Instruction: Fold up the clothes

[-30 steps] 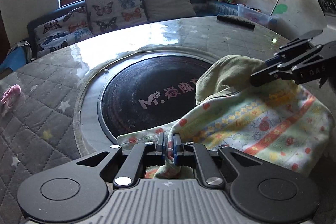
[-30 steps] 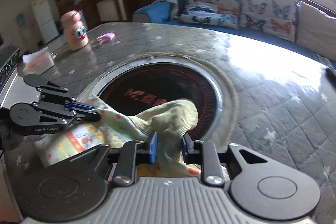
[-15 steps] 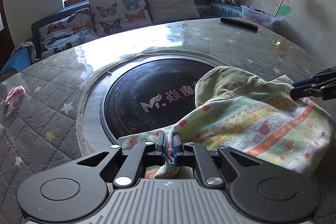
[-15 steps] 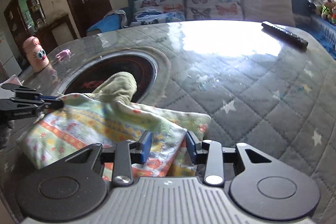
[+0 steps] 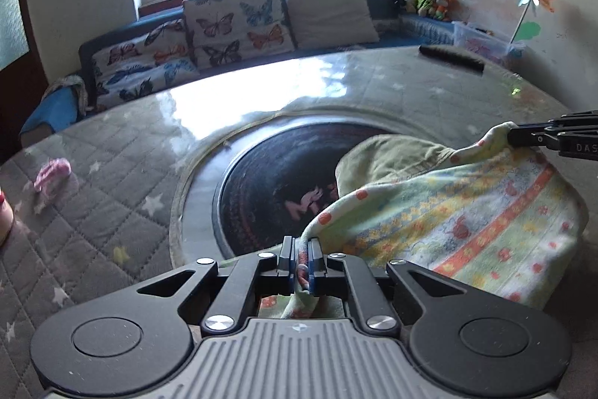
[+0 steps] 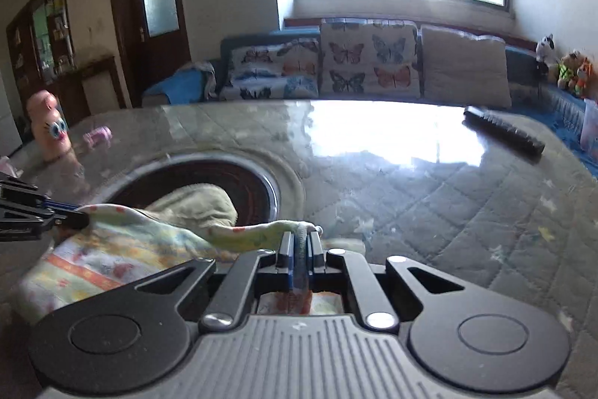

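While both jaws are pinching corners of the patterned garment (image 5: 459,223), the left gripper (image 5: 301,264) and right gripper (image 6: 299,249) are holding its edge stretched above the table (image 6: 429,197). Next, I judge, they are needing to carry this edge evenly over the lying part.

The right claw (image 6: 300,249) pinches a corner of the flowery cloth (image 6: 123,249). The left claw (image 6: 80,217) pinches another corner at the left edge. The cloth lies on the grey table (image 6: 448,204), partly over a black round plate (image 6: 231,180). A remote (image 6: 502,133) lies far back.
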The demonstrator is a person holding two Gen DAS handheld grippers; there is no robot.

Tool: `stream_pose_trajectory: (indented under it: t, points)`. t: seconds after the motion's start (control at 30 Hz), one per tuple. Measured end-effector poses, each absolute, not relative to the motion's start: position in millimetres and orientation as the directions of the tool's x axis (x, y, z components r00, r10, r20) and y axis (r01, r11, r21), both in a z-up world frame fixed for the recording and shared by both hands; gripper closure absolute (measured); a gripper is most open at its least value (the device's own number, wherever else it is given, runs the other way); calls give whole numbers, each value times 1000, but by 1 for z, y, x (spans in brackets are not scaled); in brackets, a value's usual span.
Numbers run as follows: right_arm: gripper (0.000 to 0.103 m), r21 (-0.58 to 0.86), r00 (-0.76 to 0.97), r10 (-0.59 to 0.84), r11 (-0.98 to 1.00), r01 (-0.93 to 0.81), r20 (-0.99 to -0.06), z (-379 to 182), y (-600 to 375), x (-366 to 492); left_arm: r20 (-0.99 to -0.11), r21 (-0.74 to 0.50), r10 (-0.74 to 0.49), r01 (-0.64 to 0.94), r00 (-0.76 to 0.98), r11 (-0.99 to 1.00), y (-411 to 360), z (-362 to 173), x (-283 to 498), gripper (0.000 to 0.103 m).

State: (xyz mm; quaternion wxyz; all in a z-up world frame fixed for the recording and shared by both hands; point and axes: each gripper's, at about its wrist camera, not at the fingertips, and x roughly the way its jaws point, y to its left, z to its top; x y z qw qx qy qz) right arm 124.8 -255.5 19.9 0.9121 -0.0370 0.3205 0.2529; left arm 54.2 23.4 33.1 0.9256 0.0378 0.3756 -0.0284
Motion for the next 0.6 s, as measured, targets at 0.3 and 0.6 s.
stream_pose_trajectory:
  t: [0.3, 0.6]
  points:
    - [91, 128, 634, 442, 869, -478, -634, 7, -253, 138, -709, 15, -14, 34, 705, 999, 42, 31, 58, 90]
    - [91, 117, 570, 535, 785, -609, -623, 33, -225, 126, -679, 25, 54, -51, 732, 998, 58, 47, 50, 83]
